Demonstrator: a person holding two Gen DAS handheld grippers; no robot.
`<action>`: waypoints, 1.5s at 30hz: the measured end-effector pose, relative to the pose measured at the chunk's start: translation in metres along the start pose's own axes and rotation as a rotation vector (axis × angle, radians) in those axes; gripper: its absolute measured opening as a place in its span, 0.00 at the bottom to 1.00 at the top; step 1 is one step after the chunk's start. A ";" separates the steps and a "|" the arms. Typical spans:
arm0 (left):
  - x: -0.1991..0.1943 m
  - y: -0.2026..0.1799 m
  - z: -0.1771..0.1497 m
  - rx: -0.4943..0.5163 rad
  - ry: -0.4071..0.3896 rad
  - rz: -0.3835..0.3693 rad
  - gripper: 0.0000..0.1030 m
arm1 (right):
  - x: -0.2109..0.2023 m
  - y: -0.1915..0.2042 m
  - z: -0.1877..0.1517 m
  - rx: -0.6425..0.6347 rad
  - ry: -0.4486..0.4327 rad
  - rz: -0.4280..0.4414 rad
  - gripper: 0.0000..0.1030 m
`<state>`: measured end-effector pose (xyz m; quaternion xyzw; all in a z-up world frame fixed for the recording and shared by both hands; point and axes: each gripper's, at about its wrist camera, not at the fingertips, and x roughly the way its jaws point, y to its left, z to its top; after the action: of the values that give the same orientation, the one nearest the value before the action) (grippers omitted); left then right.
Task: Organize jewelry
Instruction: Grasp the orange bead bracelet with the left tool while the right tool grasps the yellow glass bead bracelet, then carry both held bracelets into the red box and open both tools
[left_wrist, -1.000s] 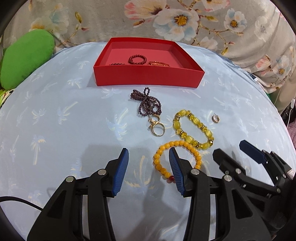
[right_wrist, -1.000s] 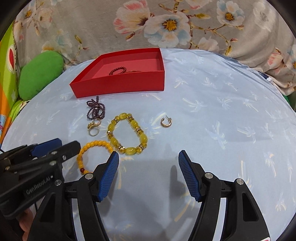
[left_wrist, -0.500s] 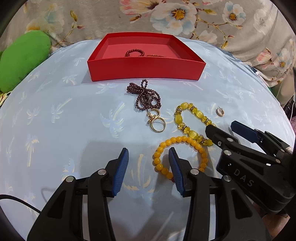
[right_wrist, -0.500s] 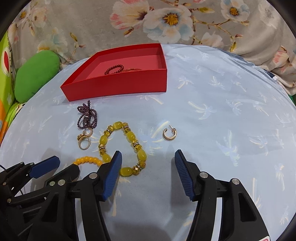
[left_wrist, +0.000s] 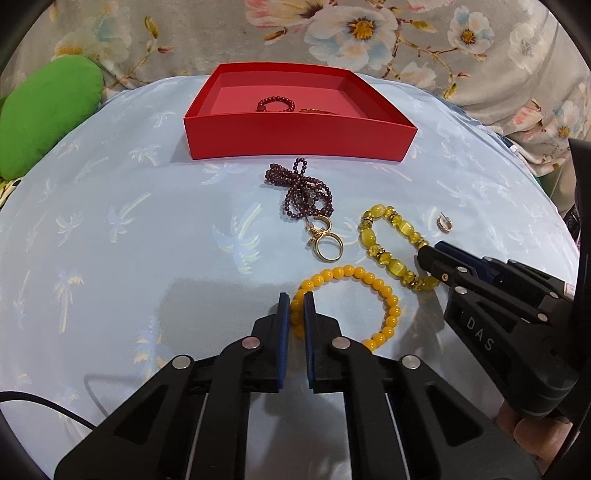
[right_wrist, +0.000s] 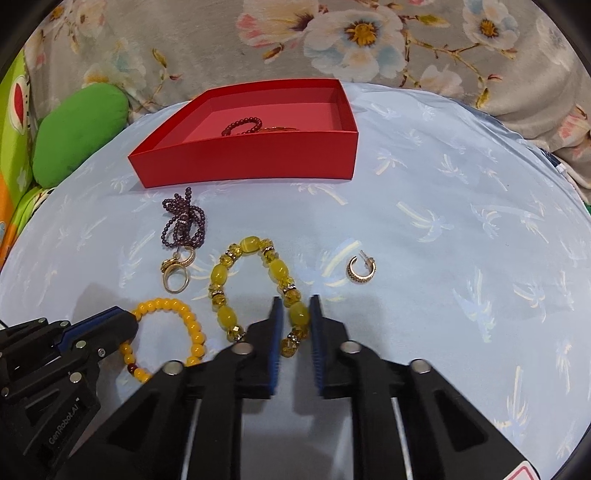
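two yellow bracelets (left_wrist: 397, 245), one earring (left_wrist: 443, 223), one red box (left_wrist: 299, 138), two tools (left_wrist: 294, 310)

A pale blue cloth (left_wrist: 147, 229) printed with faint palm trees covers the rounded surface that fills both views. Behind it hangs grey fabric (right_wrist: 229, 48) patterned with large white, pink and blue flowers on brown twigs. At the left edge lies a bright green cushion (left_wrist: 44, 114), and beside it a strip of orange and green printed fabric (right_wrist: 14, 122). The light is even and soft.

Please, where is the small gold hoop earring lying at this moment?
In the right wrist view the gold hoop earring lies alone on the blue cloth, right of the yellow-green bead bracelet, nearer than the red box.
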<state>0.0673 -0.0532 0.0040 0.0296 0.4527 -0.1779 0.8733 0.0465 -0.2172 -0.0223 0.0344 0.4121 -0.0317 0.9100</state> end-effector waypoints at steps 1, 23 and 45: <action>-0.001 0.000 0.000 -0.001 -0.001 -0.002 0.07 | -0.001 0.000 -0.001 0.000 0.002 -0.003 0.09; -0.057 -0.001 0.025 -0.013 -0.078 -0.062 0.07 | -0.082 -0.003 0.015 0.030 -0.122 0.034 0.09; -0.023 0.017 0.199 0.034 -0.228 -0.014 0.07 | -0.020 0.011 0.186 -0.054 -0.229 0.057 0.09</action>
<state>0.2160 -0.0732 0.1378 0.0208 0.3473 -0.1940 0.9172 0.1732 -0.2220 0.1159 0.0179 0.3050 0.0014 0.9522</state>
